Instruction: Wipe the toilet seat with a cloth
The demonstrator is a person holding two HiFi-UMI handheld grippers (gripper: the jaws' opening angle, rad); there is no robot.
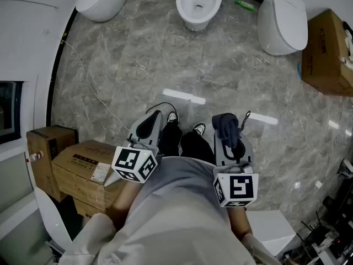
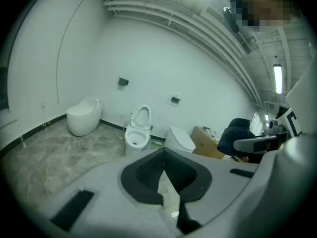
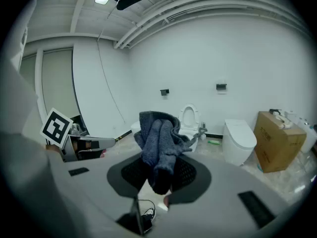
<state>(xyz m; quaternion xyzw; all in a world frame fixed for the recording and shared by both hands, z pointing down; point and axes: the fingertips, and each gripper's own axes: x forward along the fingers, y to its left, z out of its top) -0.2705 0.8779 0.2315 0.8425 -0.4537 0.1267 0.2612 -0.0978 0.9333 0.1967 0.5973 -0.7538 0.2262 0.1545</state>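
Grey marble floor [image 1: 165, 54] ahead; left gripper [image 2: 163, 155] angled downward, closed, empty; right gripper [image 3: 159, 180] likewise, pinching dark cloth [image 3: 157, 135].

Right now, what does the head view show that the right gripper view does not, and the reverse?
Only the head view: the stacked brown cardboard boxes by the person's left side, and the black-and-white marker cube of the right gripper. Only the right gripper view: two small dark wall brackets and the white ceiling pipes. Both: the dark blue terry cloth clamped in that gripper, the white toilet with its lid raised, and the closed white toilet beside it.
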